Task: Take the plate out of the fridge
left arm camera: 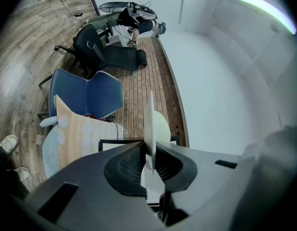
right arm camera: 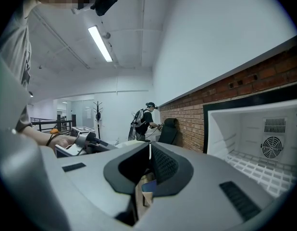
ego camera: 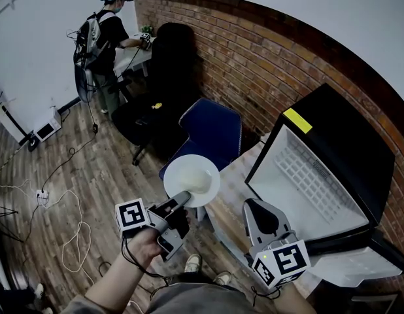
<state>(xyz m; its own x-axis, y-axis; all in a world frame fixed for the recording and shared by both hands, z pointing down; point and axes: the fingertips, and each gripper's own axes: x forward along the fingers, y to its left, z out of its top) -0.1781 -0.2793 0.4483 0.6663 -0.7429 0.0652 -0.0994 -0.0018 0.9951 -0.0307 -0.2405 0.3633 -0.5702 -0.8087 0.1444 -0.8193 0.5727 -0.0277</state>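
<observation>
One plate (ego camera: 194, 173) hangs clear of the fridge (ego camera: 303, 175), rim pinched by left hand-held gripper (ego camera: 183, 199) (right hand-held gripper (ego camera: 255, 209) clenched, empty).

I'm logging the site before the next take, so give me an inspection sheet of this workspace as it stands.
Surface: table under a pale cloth, with the fridge on it.
Job's things: plate held in the air outside the fridge; fridge open, wire shelf bare.
Clutter: nothing seen.
Grippers: left tongs shut on the plate's rim; right tongs shut, empty.
Cables: white cables loose on the wooden floor.
Surroundings: brick wall, blue chair, black chair, another person at a desk.
</observation>
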